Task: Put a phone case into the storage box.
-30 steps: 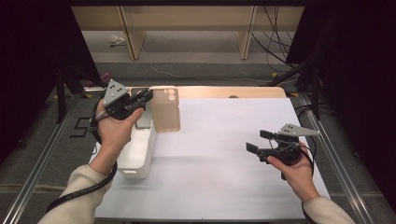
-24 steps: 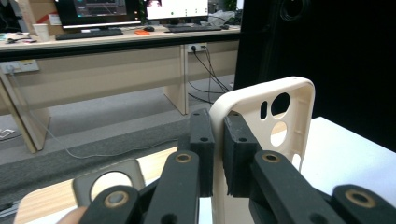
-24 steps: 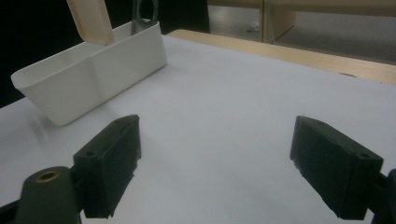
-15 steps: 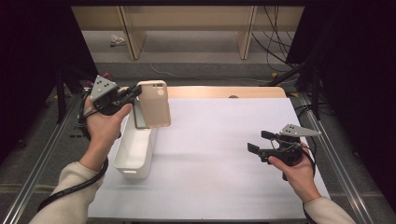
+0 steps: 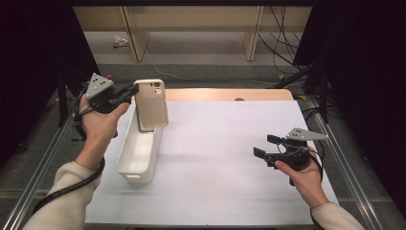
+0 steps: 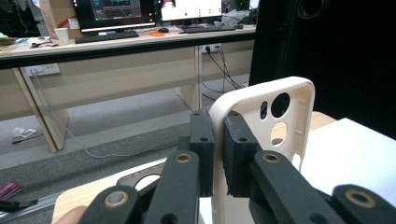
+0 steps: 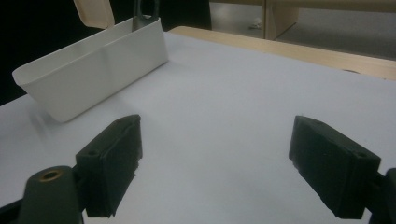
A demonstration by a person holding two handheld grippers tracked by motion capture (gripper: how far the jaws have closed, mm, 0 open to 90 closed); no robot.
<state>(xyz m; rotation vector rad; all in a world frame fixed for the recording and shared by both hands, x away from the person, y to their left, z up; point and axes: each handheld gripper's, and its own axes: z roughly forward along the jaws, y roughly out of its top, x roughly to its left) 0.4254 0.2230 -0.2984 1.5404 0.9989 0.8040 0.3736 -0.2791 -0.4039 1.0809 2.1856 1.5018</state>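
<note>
A beige phone case (image 5: 151, 103) hangs upright over the far end of a long white bin (image 5: 139, 153). My left gripper (image 5: 135, 92) is shut on the case's left edge, and in the left gripper view the pads pinch its rim (image 6: 280, 116) with the camera holes to the right of my left gripper (image 6: 218, 140). A dark grey case (image 5: 145, 127) leans inside the bin under the beige one. My right gripper (image 5: 265, 147) is held low over the white table at the right. In the right gripper view my right gripper (image 7: 217, 158) is open with nothing between its jaws, facing the bin (image 7: 93, 70).
A white sheet (image 5: 220, 163) covers the table, with a wooden strip (image 5: 215, 94) along its far edge. Metal rails run down both sides. Beyond the table are wooden desks (image 6: 116, 60) with monitors, and cables lie on the floor.
My left hand has swung left, off the bin, carrying the beige case with it and tipping it more upright. The right gripper has kept still.
</note>
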